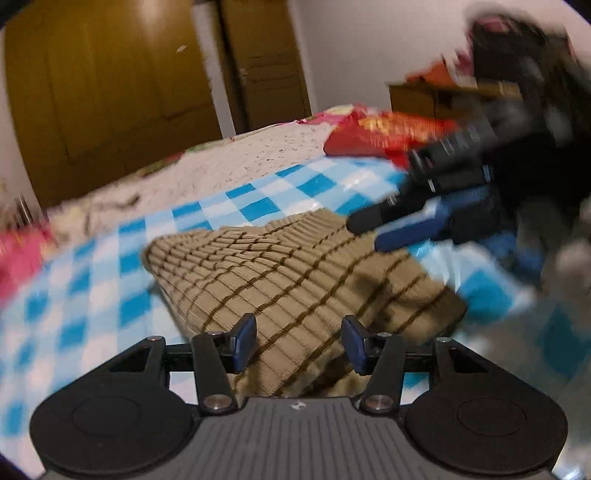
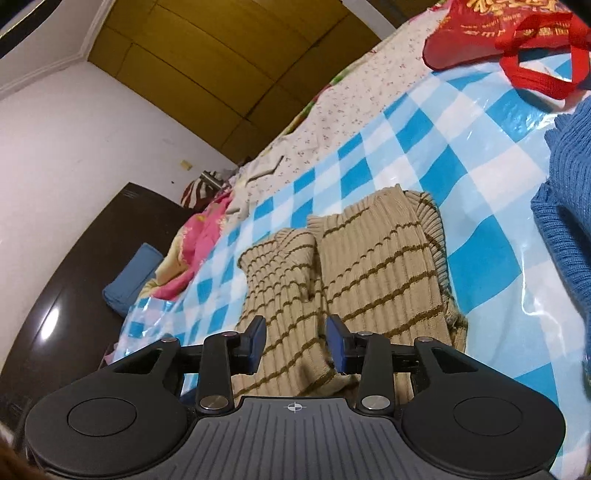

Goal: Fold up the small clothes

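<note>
Both claws stand wide over a tan striped sweater [image 2: 354,266], partly folded on a blue-checked plastic sheet [image 2: 424,155]. The left gripper [image 1: 299,338] holds nothing, the knit directly beneath and ahead; the right gripper [image 2: 295,341] likewise straddles the near hem. The sweater's long axis runs away from both (left view blurred). Farther off lies a red bag [image 2: 491,33].

Each wrist camera looked forward, close and low over the bed. Both views shared the striped beige sweater [image 1: 295,273] [image 2: 354,266] on the blue checkered sheet [image 1: 258,199] [image 2: 424,147].
</note>
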